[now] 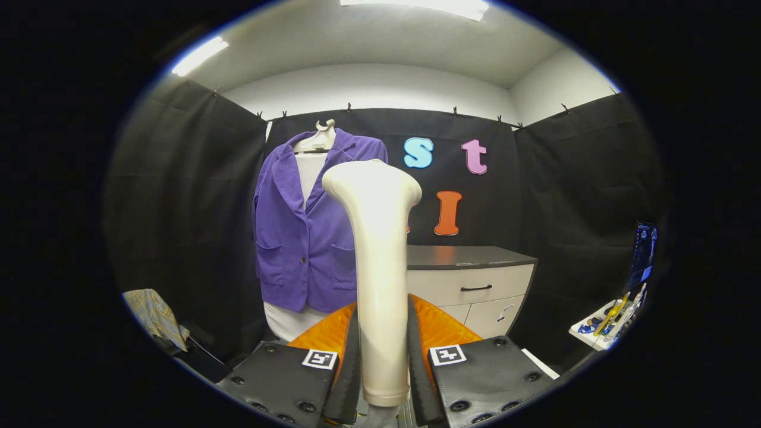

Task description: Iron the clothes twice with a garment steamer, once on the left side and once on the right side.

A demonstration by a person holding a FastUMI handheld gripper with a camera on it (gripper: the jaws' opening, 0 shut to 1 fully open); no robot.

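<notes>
A cream garment steamer is held upright in the gripper, its slim handle clamped between both fingers and its flared head raised above them. Beyond the steamer, well apart from it, a purple jacket is hung on a pale hanger over a white garment against the black booth wall. A low cabinet with a dark top is seen beside the jacket. The steamer is judged rigid, smooth and rather slippery, probably top-heavy at the head, so a firm hold low on the handle is suited. The jacket is judged soft and light, likely to swing if pressed. Neither side appears to be reached yet.
</notes>
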